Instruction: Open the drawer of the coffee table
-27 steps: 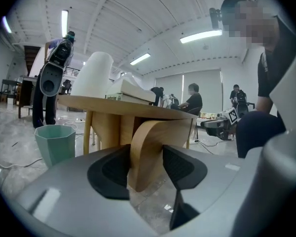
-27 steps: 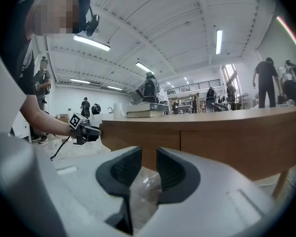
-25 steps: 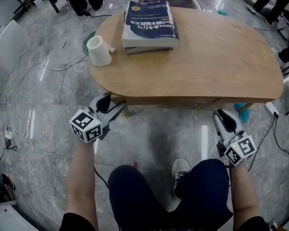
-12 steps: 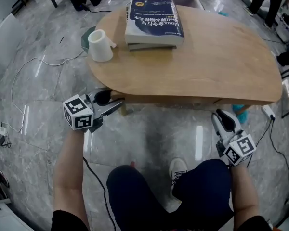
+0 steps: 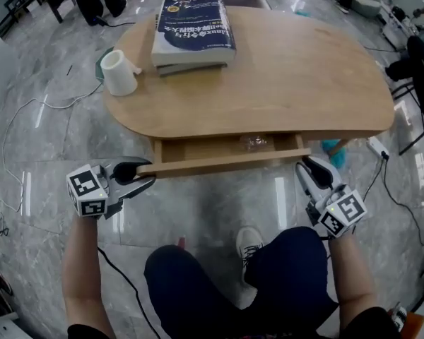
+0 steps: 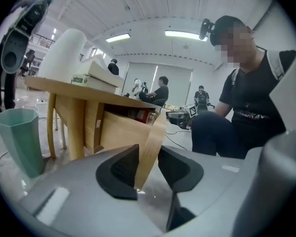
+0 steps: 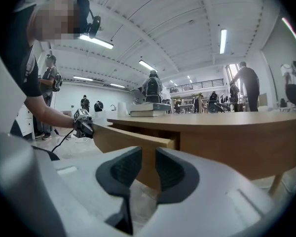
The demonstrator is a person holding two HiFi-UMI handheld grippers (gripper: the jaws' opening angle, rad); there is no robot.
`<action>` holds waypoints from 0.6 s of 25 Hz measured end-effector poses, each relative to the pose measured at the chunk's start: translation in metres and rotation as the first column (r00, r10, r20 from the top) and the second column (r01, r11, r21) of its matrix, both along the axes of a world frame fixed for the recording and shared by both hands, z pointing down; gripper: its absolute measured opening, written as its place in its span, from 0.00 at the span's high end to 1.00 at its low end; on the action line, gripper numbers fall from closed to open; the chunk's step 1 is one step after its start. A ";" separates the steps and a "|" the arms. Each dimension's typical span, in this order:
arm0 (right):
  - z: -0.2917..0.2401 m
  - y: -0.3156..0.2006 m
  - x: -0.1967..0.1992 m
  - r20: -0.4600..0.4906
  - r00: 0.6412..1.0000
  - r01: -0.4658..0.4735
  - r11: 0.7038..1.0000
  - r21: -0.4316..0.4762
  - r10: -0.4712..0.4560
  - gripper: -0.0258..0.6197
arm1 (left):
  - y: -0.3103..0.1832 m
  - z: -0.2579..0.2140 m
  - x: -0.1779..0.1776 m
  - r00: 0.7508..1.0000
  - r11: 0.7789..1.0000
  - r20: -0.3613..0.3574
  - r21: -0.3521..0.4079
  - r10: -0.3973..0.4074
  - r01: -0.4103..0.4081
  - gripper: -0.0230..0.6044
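Left gripper [image 6: 148, 164]: its jaws have just been closing. They now clamp the left end of the drawer [image 5: 219, 163] front, and the pale wood panel stands upright between the two dark pads.
Right gripper [image 7: 144, 169]: clenched on the right end of the same front panel, one pad on each face of the board. It points slightly downward.
Coffee table [image 5: 290, 76]: a rounded, bean-shaped top of light wood on wooden legs, standing on a grey marbled floor directly in front of the person.
Drawer position: under the near edge of the tabletop, left of its middle. It is pulled partway out towards the person, so its inside shows from above.
Drawer look: same light wood as the table, long and shallow. The front is a plain flat board with no visible handle and reaches past the box at both ends.
Books [image 5: 193, 30]: two stacked at the far left of the top, blue cover uppermost.
Cup [image 5: 118, 73]: white, near the table's left edge, just beside the books.
Small clear object [image 5: 254, 143]: lying inside the drawer, right of its middle, too small to identify.
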State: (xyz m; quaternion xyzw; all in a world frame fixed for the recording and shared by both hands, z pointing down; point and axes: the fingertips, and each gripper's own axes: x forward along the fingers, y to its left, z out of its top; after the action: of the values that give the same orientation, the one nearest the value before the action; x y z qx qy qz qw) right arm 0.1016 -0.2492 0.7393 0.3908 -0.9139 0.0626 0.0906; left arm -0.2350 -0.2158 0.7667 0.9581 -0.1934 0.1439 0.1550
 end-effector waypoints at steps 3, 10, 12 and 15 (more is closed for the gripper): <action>-0.001 0.014 0.021 0.018 0.998 -0.058 0.998 -0.007 0.058 0.78 | 0.009 0.000 0.000 0.998 0.998 -0.036 0.036 -0.058 0.059 0.76; 0.028 0.004 0.024 -0.080 0.996 -0.034 0.998 -0.059 0.029 0.68 | 0.008 -0.003 0.002 0.987 0.988 -0.071 0.060 -0.141 0.145 0.74; 0.028 -0.001 0.011 -0.084 0.996 -0.006 0.998 -0.061 0.001 0.68 | 0.009 -0.005 0.003 0.985 0.985 -0.068 0.059 -0.159 0.163 0.74; 0.029 -0.005 0.004 -0.104 0.994 -0.016 0.998 -0.057 0.010 0.68 | 0.009 -0.005 0.004 0.982 0.982 -0.071 0.062 -0.176 0.180 0.74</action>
State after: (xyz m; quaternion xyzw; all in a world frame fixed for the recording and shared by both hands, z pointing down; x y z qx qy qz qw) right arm 0.1061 -0.2542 0.7686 0.3965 -0.9032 0.0689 0.1489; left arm -0.2315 -0.2073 0.7613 0.9458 -0.2781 0.0917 0.1406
